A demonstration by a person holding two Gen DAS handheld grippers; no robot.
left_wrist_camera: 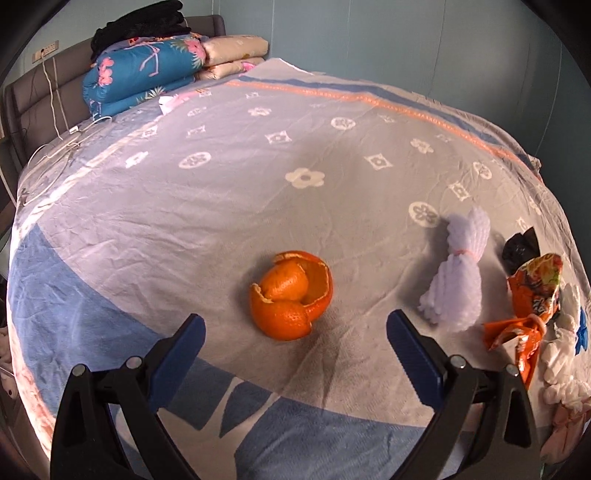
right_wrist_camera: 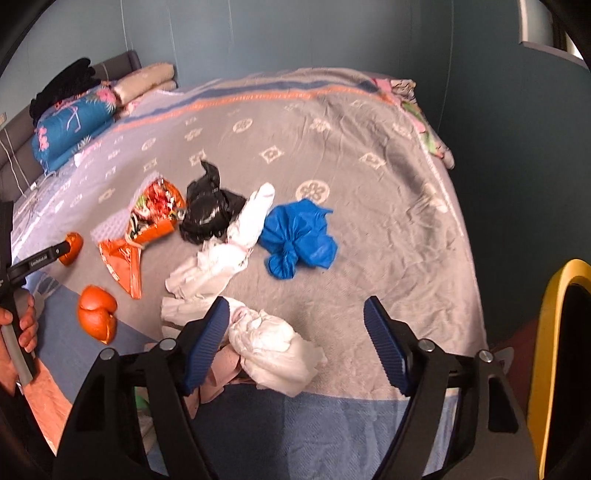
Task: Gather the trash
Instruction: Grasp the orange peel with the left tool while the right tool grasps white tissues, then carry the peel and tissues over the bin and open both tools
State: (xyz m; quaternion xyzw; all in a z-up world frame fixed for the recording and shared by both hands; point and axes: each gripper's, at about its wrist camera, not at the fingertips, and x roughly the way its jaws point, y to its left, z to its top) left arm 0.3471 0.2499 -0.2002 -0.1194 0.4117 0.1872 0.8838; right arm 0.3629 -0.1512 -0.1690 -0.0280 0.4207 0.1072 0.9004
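A: What's spread over the bed (left_wrist_camera: 229,155)?

B: A grey bedspread with white flower prints. At its head lies a stack of folded quilts (left_wrist_camera: 147,74) with black clothing (left_wrist_camera: 140,22) on top, and a white cable (left_wrist_camera: 55,99) trails down beside them. A yellow-rimmed bin (right_wrist_camera: 554,332) stands off the bed's right edge.

A: And the rubbish?

B: Mostly one loose cluster: an orange snack wrapper (right_wrist_camera: 147,229), a black plastic bag (right_wrist_camera: 210,214), a knotted blue plastic bag (right_wrist_camera: 299,236), a white plastic bag (right_wrist_camera: 229,251) and a crumpled white tissue wad (right_wrist_camera: 273,350). A white foam fruit net (left_wrist_camera: 458,273) lies near the wrapper.

A: Where's the left hand-held gripper (left_wrist_camera: 295,332)?

B: Spread wide, grasping nothing. The tangerine peel (left_wrist_camera: 291,295) sits just ahead of its tips, roughly centred between them, nothing in the way. A second piece of peel (right_wrist_camera: 98,314) lies nearer the bed's edge.

A: And the right hand-held gripper (right_wrist_camera: 295,321)?

B: Also released. The tissue wad lies between its fingers, against the left one (right_wrist_camera: 207,343); pinkish fabric (right_wrist_camera: 218,373) shows beneath that finger.
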